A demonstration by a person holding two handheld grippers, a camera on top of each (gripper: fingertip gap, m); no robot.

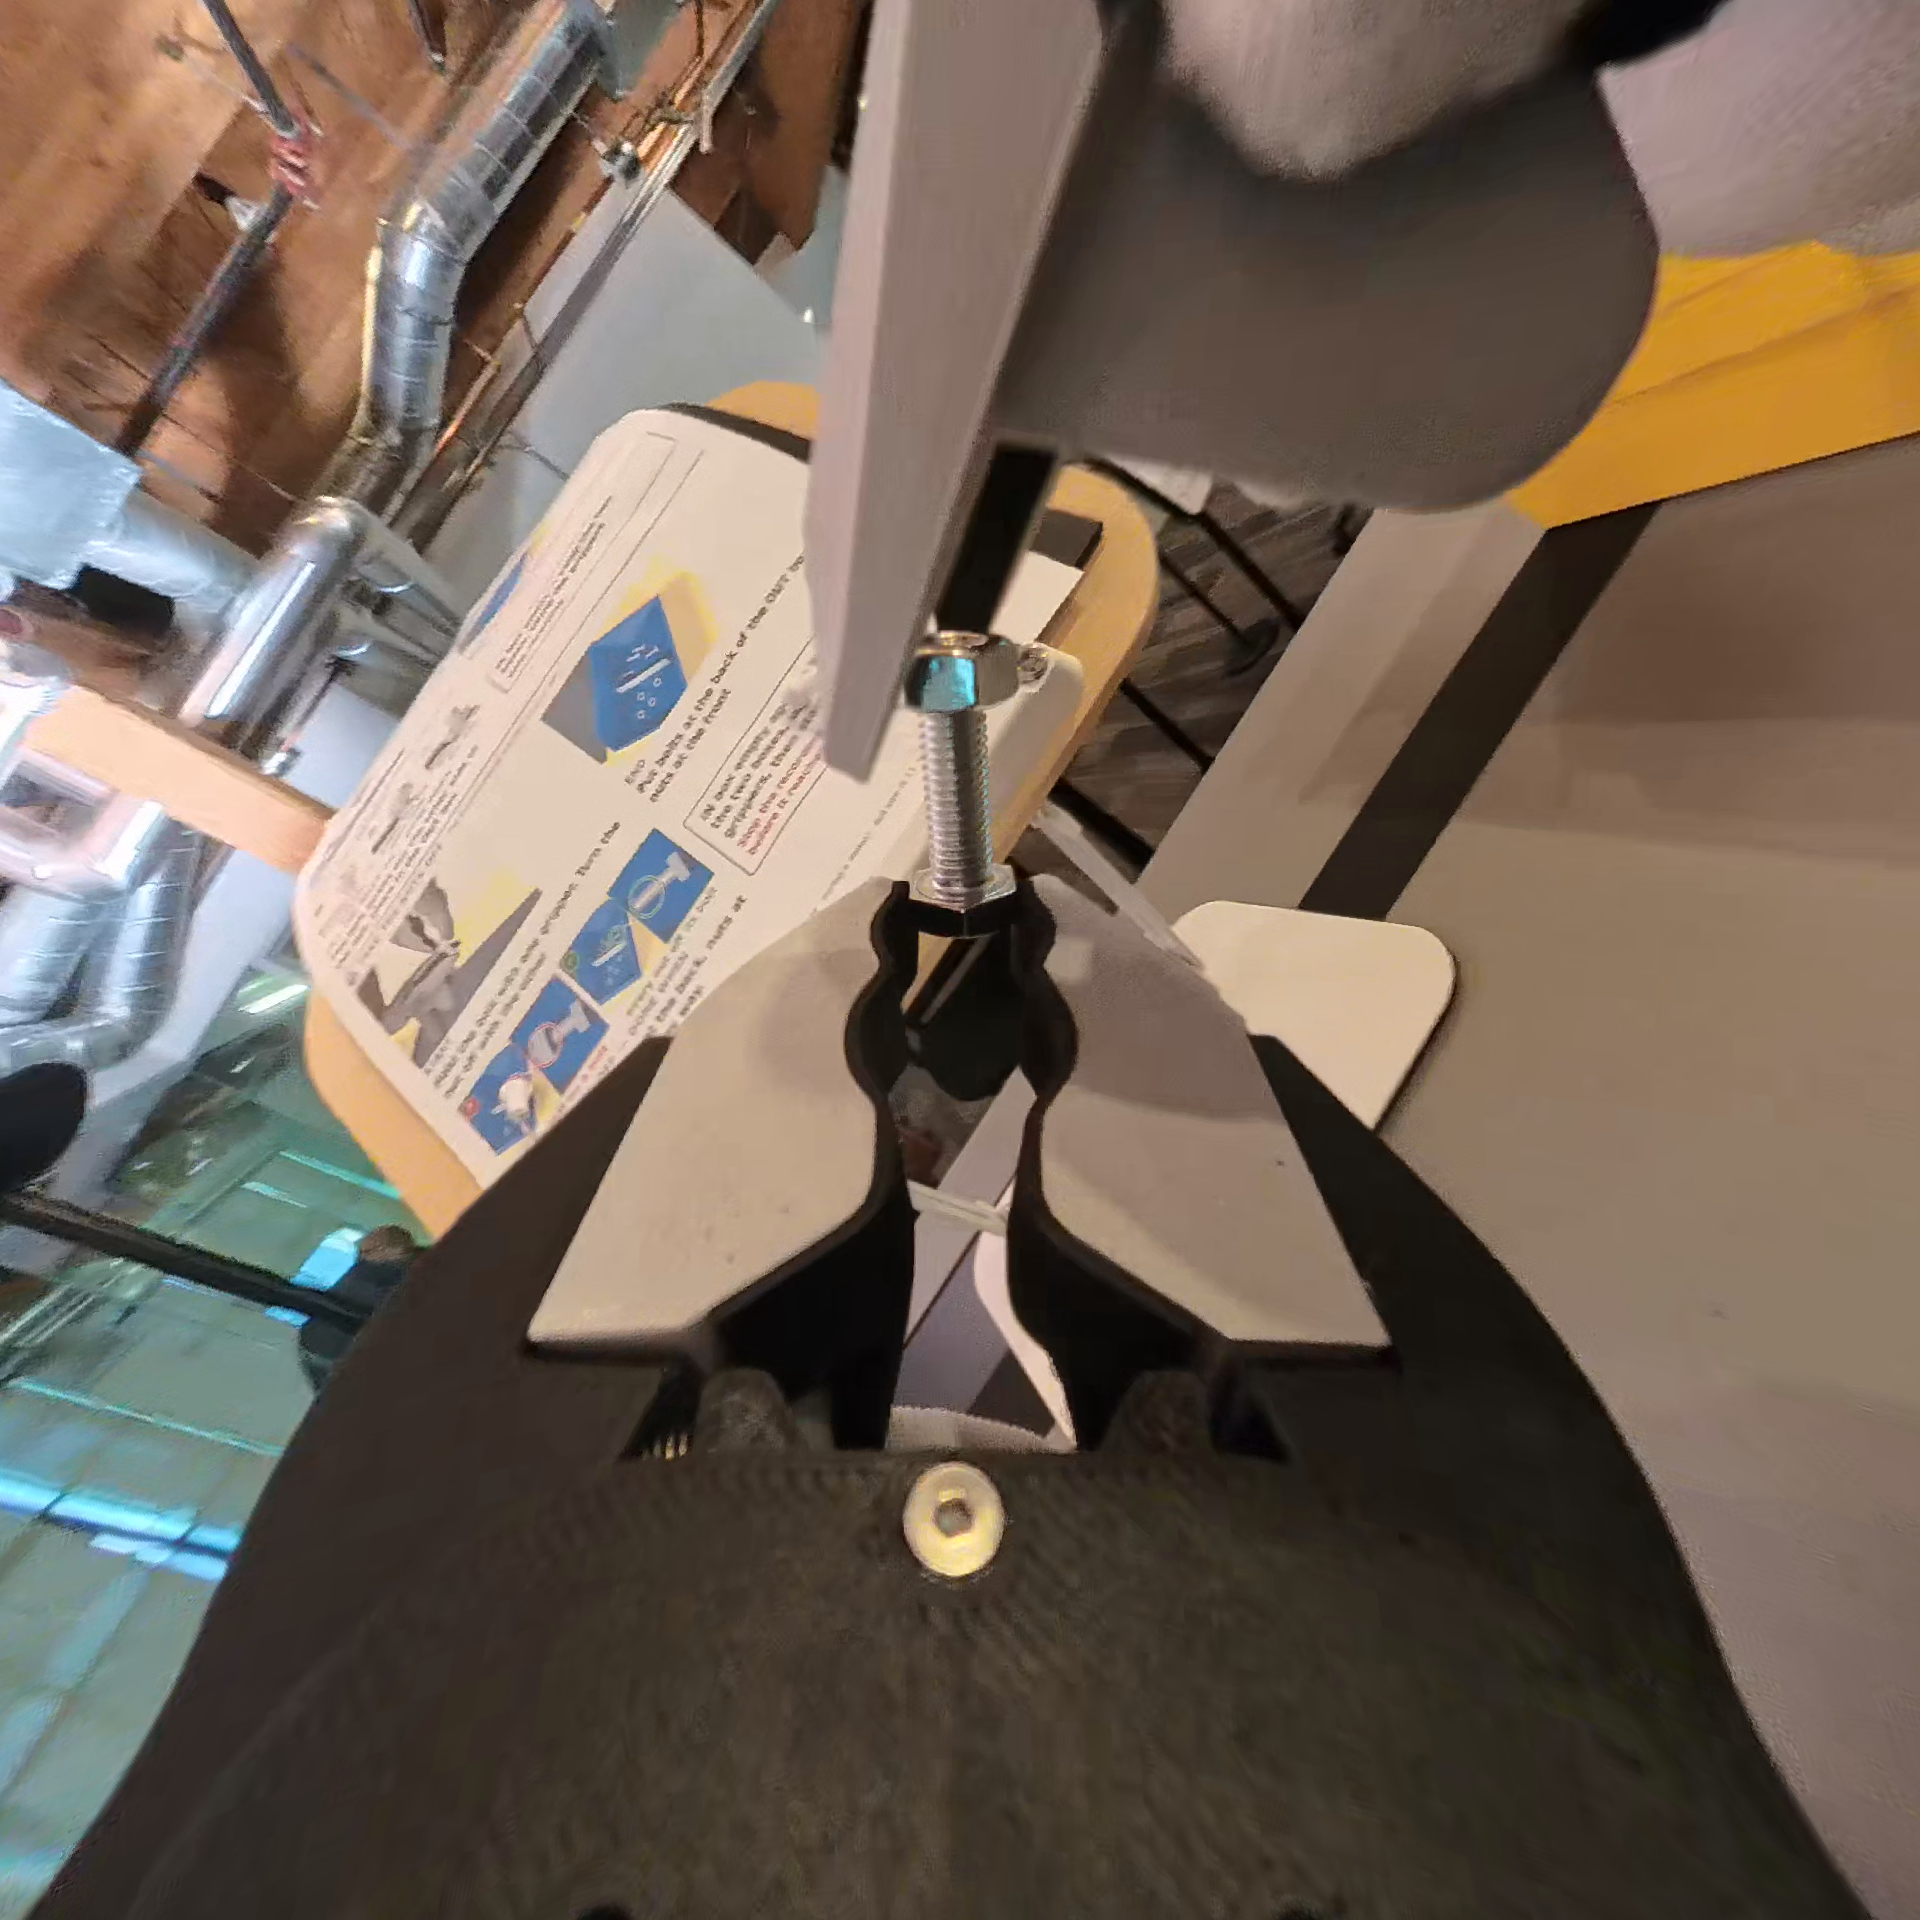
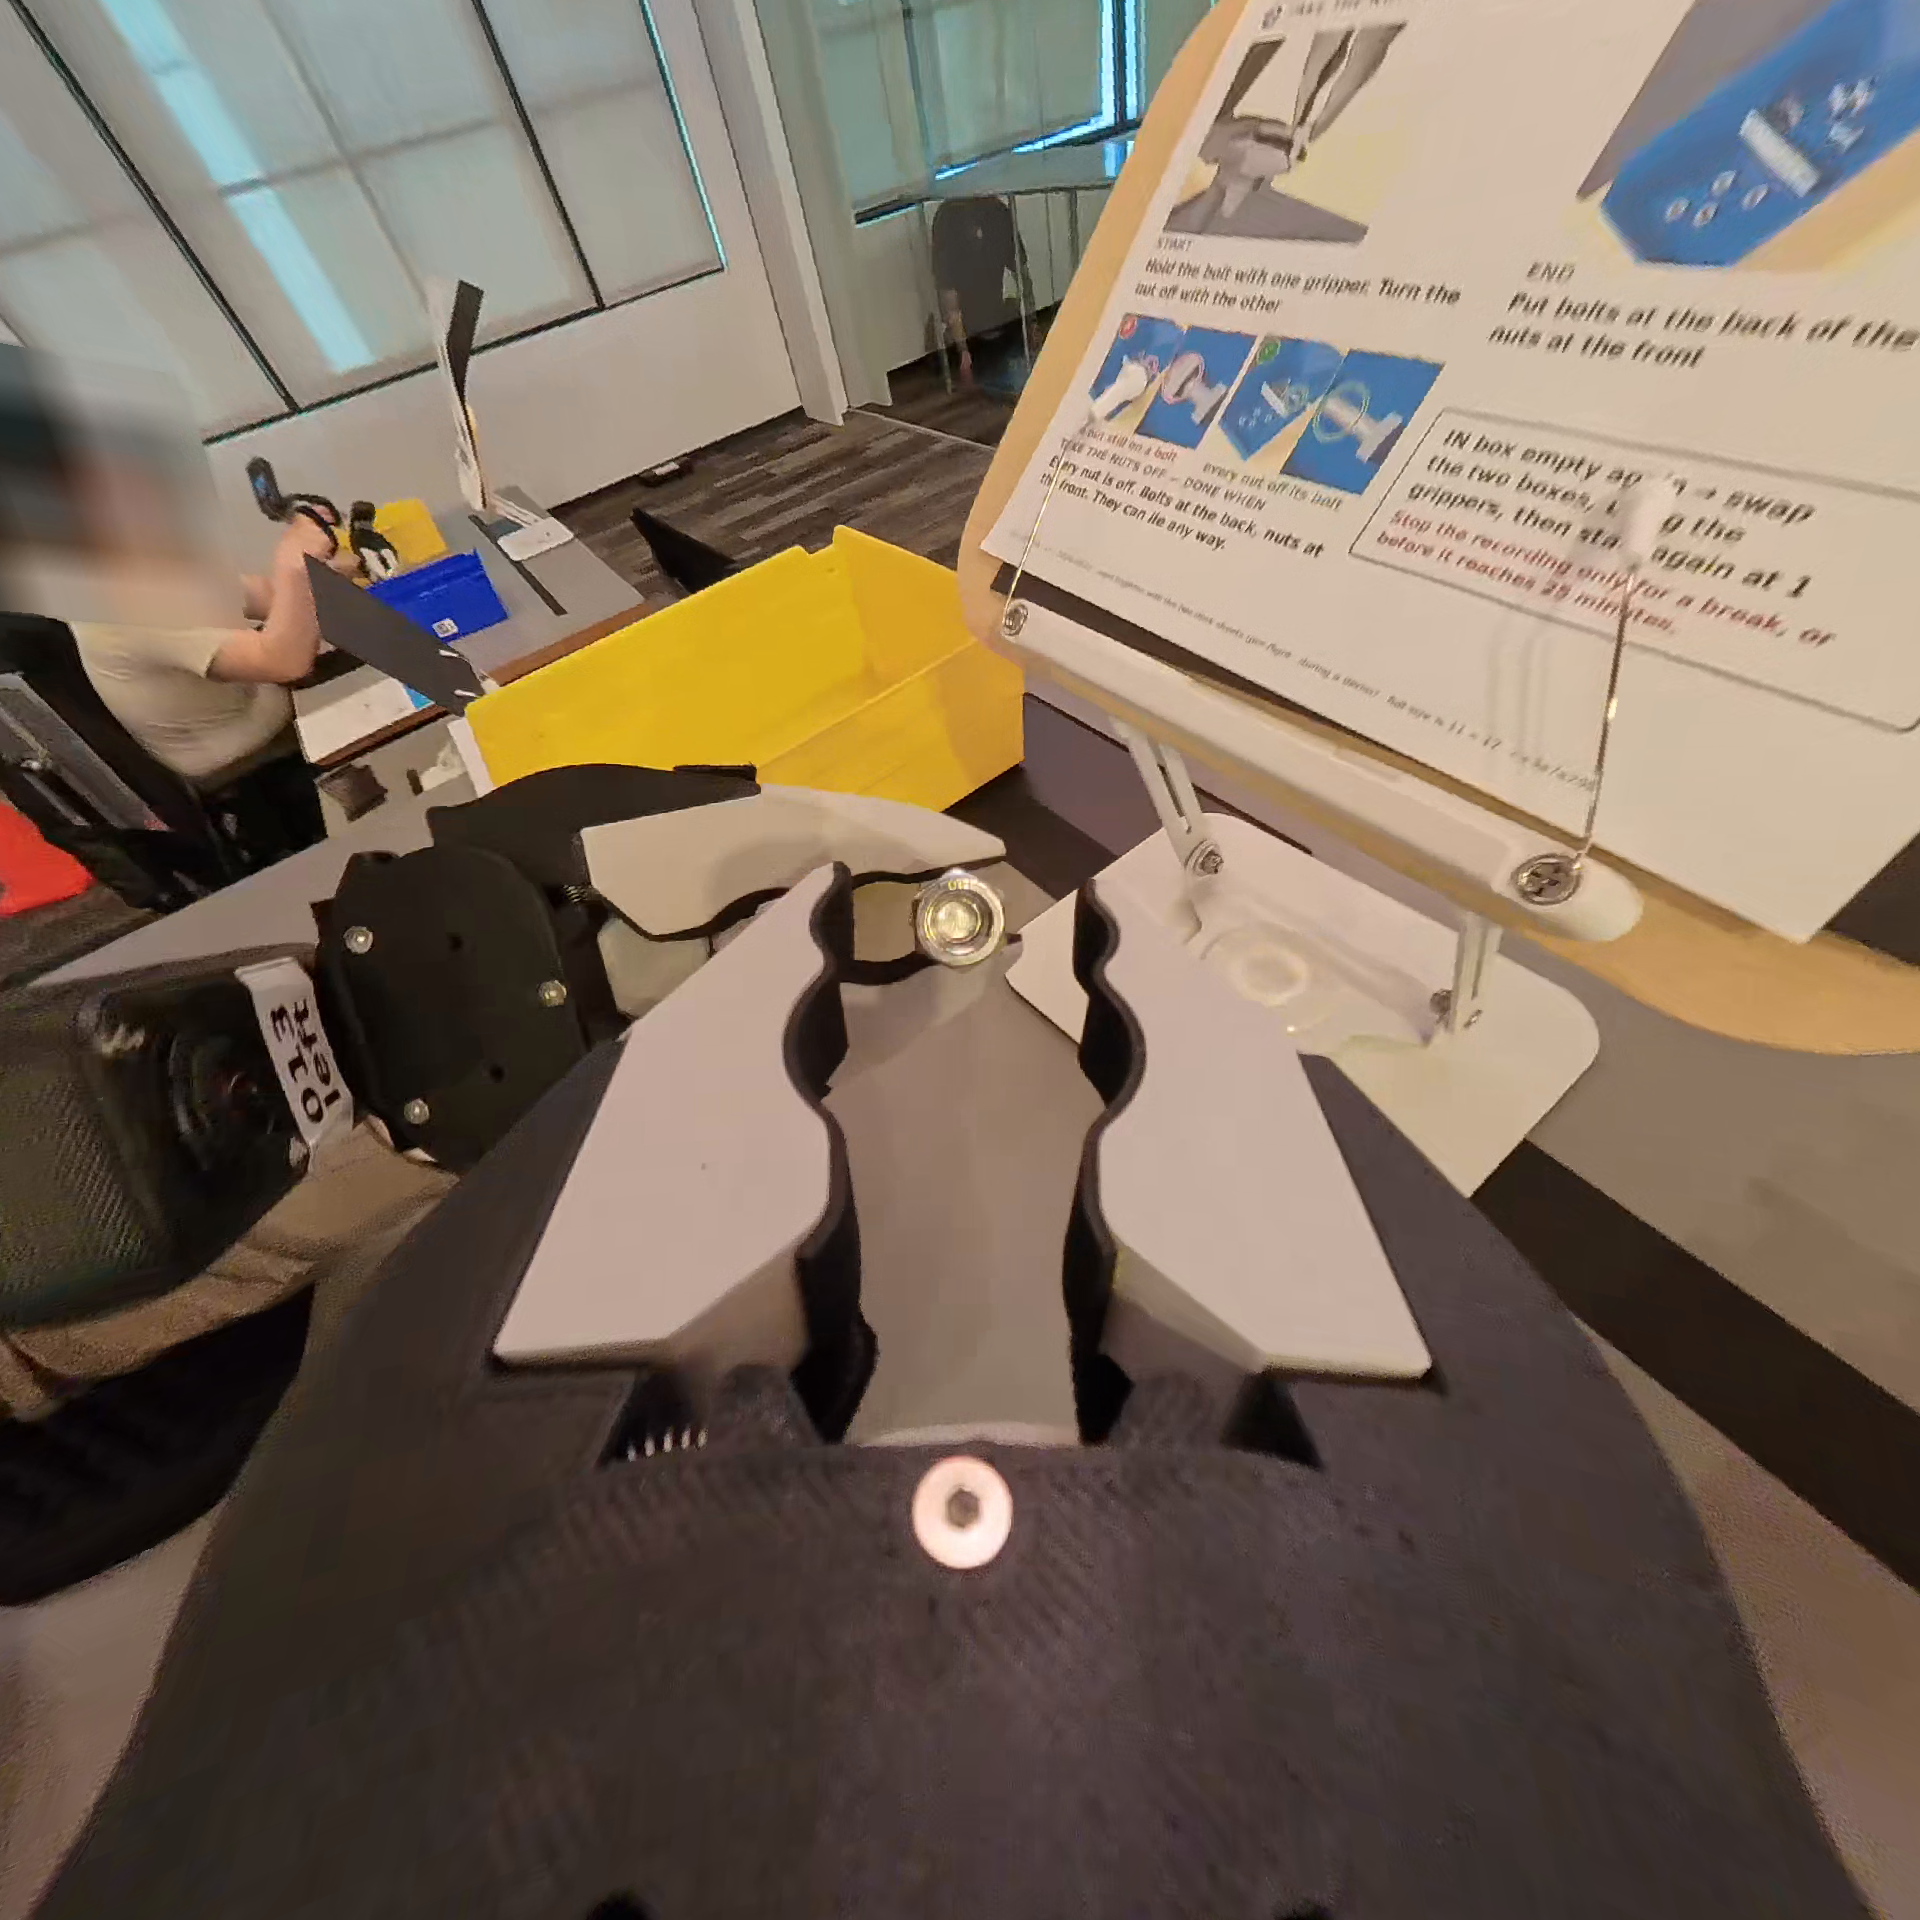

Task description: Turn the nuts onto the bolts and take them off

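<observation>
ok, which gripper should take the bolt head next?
Right. The right gripper is open, with the bolt head in line between its fingertips, so it likely only needs to close. The left gripper is already shut on the nut.

The left gripper point(image 1: 961, 914) is pinching closed at its tips; the right gripper point(image 2: 961, 920), at its twelve o'clock, is gaping apart.

Left wrist view: tilted upward, close behind its tongs point(image 1: 961, 914). Right wrist view: level, facing the stand point(image 2: 1351, 1039). Shared: bolt point(image 1: 954, 790), instruction sheet point(image 2: 1507, 364).
</observation>
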